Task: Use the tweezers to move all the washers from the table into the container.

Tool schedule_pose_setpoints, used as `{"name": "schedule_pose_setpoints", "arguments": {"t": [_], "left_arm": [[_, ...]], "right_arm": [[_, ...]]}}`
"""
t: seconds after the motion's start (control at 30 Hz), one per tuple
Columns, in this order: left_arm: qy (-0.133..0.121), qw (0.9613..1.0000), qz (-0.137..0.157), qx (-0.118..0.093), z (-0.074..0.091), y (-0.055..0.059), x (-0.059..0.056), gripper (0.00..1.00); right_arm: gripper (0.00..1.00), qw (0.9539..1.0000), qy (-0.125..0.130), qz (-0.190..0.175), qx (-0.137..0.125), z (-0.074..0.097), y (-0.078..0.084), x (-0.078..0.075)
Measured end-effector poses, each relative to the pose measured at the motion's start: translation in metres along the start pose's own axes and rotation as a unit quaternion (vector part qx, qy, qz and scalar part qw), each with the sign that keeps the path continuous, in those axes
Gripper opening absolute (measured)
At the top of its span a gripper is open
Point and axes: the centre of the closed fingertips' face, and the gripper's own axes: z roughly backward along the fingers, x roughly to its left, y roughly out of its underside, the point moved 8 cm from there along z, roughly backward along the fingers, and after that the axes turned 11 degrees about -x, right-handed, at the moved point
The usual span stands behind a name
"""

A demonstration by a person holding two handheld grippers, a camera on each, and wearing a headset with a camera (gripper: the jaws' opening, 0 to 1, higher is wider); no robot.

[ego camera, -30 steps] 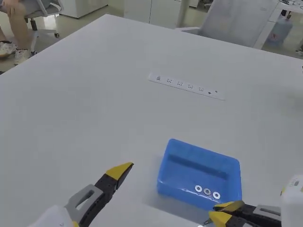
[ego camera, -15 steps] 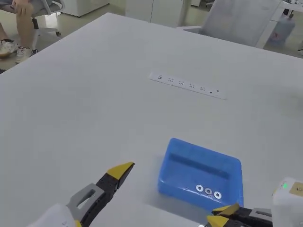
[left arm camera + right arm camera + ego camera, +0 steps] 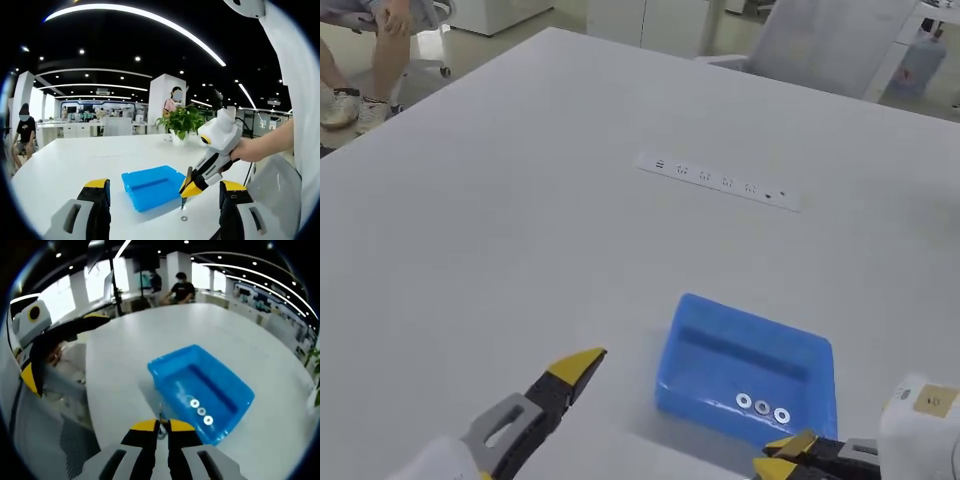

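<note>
Now: right gripper (image 3: 161, 426) has its jaws clamped on slim dark tweezers (image 3: 183, 201), tips pointing down, just above one small silver washer (image 3: 184, 218) on white table (image 3: 520, 200). Blue plastic container (image 3: 740, 345) sits just ahead of it, three silver washers (image 3: 201, 411) inside. Left gripper (image 3: 165, 186) jaws stand wide apart.

From my headset I am looking forward and down across the broad white tabletop (image 3: 520, 230), with the shallow blue rectangular plastic tray (image 3: 750, 350) sitting close at 5 o'clock. My left gripper camera is riding low, facing almost level across the tabletop, with the tray lying near at 6 o'clock. My right gripper camera is peering steeply down from close above, with the tray at 4 o'clock. All three are sharing the tray; the headset and right camera are also sharing the three small silver metal washers (image 3: 762, 404) inside it.
</note>
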Motion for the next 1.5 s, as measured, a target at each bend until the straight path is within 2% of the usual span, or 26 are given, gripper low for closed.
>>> {"name": "schedule_pose_setpoints", "arguments": {"t": [0.2,0.3,0.33,0.4,0.5,0.97,1.2,1.3,1.5], "left_arm": [[0.001,1.0000,0.000,0.000,-0.0001,0.0002,0.0001,0.92],[0.002,1.0000,0.000,0.001,0.0001,0.0005,-0.0002,0.92],[0.002,1.0000,-0.001,0.001,0.0002,0.0006,-0.0002,0.92],[0.002,1.0000,-0.001,0.002,0.0004,0.0007,-0.0002,0.92],[0.000,1.0000,-0.002,0.001,0.0004,0.0003,0.0000,0.92],[-0.001,1.0000,-0.002,0.003,0.0009,0.0003,-0.0006,0.91],[-0.001,1.0000,-0.003,0.003,0.0012,0.0004,-0.0008,0.90],[0.000,1.0000,-0.003,0.005,0.0016,0.0010,-0.0005,0.90],[-0.001,1.0000,-0.001,0.005,0.0019,0.0014,-0.0002,0.90]], "right_arm": [[0.04,1.0000,0.000,0.009,-0.001,-0.0002,0.0001,0.0005],[0.04,0.9993,-0.002,0.037,0.007,-0.0007,0.0030,0.0020],[0.04,0.9988,-0.006,0.049,-0.001,-0.0012,0.0012,0.0040],[0.03,0.9969,-0.019,0.077,0.001,-0.0002,0.0012,0.0056],[0.02,0.9968,-0.017,0.078,0.004,-0.0012,0.0004,0.0074],[0.03,0.9991,-0.022,0.032,-0.017,0.0002,0.0020,0.0014],[0.03,0.9990,-0.022,0.030,-0.026,-0.0016,0.0020,0.0025],[0.04,0.9991,-0.027,0.008,-0.031,-0.0012,0.0031,-0.0006],[0.03,0.9990,-0.028,0.015,-0.030,-0.0015,0.0031,0.0003]]}}
